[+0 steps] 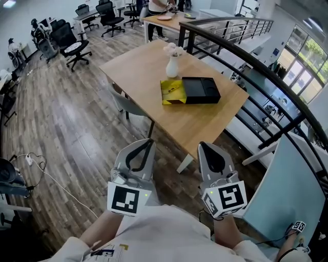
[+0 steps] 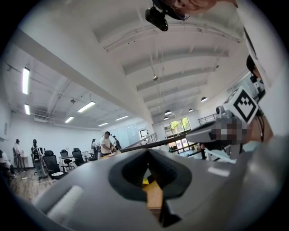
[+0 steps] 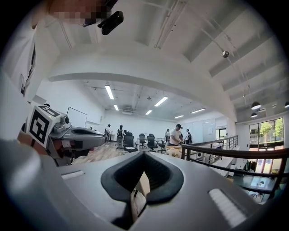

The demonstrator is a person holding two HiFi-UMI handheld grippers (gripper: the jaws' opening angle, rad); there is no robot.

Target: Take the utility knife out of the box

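Short of the table, left gripper and right gripper (both empty) are clenched.

Vase close behind box

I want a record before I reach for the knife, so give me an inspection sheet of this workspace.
Surface: wooden table, ahead of both grippers.
Job's things: box open, its black half beside the yellow half; the knife seems to lie in the yellow half.
Clutter: white vase of flowers behind the box.
Grippers: left gripper and right gripper shut, empty, short of the table.
Cables: white cable on the floor.
Surroundings: black railing at right; office chairs and people beyond.
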